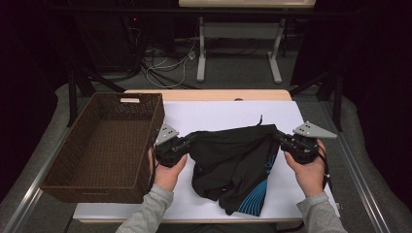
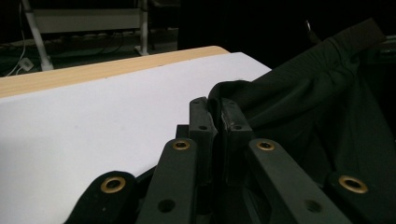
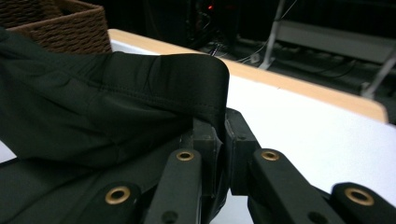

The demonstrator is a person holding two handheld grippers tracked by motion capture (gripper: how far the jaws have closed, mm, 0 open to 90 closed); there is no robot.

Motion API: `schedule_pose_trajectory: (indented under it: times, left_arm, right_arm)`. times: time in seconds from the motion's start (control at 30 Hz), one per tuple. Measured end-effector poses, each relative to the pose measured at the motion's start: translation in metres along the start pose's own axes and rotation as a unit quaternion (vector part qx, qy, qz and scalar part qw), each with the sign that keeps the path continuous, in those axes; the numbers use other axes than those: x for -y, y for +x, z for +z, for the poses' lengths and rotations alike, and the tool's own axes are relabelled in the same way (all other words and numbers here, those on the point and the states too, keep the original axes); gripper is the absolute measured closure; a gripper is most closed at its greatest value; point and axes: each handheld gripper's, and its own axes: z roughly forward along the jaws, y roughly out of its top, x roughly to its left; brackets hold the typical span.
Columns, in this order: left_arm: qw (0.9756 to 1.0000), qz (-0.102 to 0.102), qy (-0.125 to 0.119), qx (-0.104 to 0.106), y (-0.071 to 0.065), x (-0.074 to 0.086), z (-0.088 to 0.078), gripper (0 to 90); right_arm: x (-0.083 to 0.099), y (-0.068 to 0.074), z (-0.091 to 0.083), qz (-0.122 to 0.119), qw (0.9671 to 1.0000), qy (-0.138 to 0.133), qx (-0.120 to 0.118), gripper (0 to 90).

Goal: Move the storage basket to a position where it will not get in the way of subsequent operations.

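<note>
Shorts (image 1: 233, 160), black stretch fabric with blue stripes, hang pinched at the waistband by left gripper (image 1: 187, 143) and right gripper (image 1: 283, 140), outside the brown wicker basket (image 1: 63, 182) beside them, unfolded.

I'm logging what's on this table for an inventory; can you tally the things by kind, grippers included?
Black shorts with blue stripes: 1
Brown wicker basket: 1
Grippers: 2, left gripper and right gripper, both clamped on the shorts
Total: 4

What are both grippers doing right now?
Left gripper: shut on the black shorts, at the waistband.
Right gripper: shut on the black shorts too.
</note>
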Motion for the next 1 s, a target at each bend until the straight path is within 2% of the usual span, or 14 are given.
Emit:
schedule_pose_trajectory:
  times: [0.1, 0.2, 0.4, 0.53, 0.73, 0.87, 1.0]
  left_arm:
    - [1.0, 0.002, -0.004, -0.001, 0.001, -0.004, 0.002, 85.2]
    - [1.0, -0.001, -0.005, -0.007, 0.006, -0.007, 0.005, 85.2]
    - [0.9998, -0.01, 0.002, -0.018, 0.016, -0.005, 0.009, 85.2]
    - [0.9993, -0.015, 0.014, -0.03, 0.021, 0.0, 0.015, 85.1]
    - [0.998, -0.029, 0.042, -0.038, 0.035, 0.011, 0.029, 84.9]
    - [0.9972, -0.04, 0.051, -0.036, 0.042, 0.019, 0.036, 84.9]
    - [0.9959, -0.054, 0.059, -0.042, 0.048, 0.028, 0.042, 84.8]
  right_arm:
    - [-0.004, -0.001, 0.001, -0.006, 0.9999, -0.008, 0.007, 85.4]
    - [-0.003, -0.002, 0.007, -0.003, 1.0, -0.001, 0.007, 85.3]
    - [0.003, 0.002, 0.019, -0.018, 0.9996, 0.016, 0.01, 85.3]
    - [0.008, 0.004, 0.029, -0.016, 0.9996, 0.023, 0.01, 85.2]
    - [0.021, 0.006, 0.052, -0.021, 0.9982, 0.056, 0.012, 85.1]
    - [0.028, 0.005, 0.066, -0.02, 0.9965, 0.079, 0.013, 85.1]
    - [0.035, 0.006, 0.076, -0.024, 0.9954, 0.091, 0.015, 84.6]
